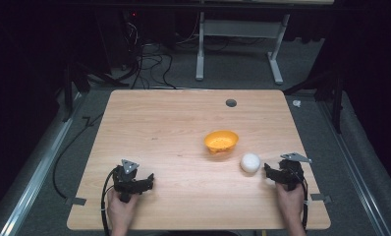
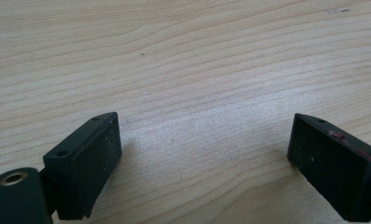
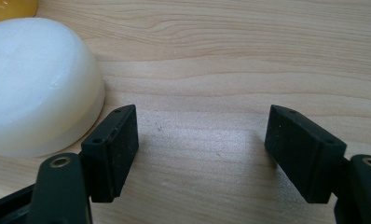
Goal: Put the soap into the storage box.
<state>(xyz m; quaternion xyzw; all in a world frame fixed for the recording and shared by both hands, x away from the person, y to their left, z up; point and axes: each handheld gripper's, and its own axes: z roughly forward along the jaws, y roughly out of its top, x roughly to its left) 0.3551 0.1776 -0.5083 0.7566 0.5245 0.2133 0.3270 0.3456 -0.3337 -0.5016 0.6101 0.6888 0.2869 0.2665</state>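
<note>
The right gripper [image 3: 202, 154] rests low on the table [image 1: 174, 128] with its jaws spread wide and nothing between them. Just beside its left jaw sits the white ball [image 3: 34, 88], a matte, rounded lump that looks like foam or soft plastic, touching the wood and not yet between the pads. In the high view the ball [image 1: 250, 162] lies just left of the right gripper [image 1: 274, 173], near the table's right front, and the orange bowl [image 1: 221, 141] stands close behind it, apart from it by a small gap.

The ball is probably light and a little yielding, with a dull skin that should grip well against the black pads. Being round, it may roll if nudged from one side, so the sound hold is across its widest middle, jaws level with the table and closing evenly on both sides. A hard squeeze might dent it.

The left gripper [image 2: 202, 154] is also released, jaws wide apart over bare wood, and it sits at the table's left front [image 1: 134, 182], well apart from the ball.

The table is pale wood grain, flat and dry-looking, with a dark round grommet [image 1: 231, 103] near its far edge. Beyond it the room is dark: grey floor, a tangle of cables [image 1: 144, 54] and a white desk frame [image 1: 237, 44].
</note>
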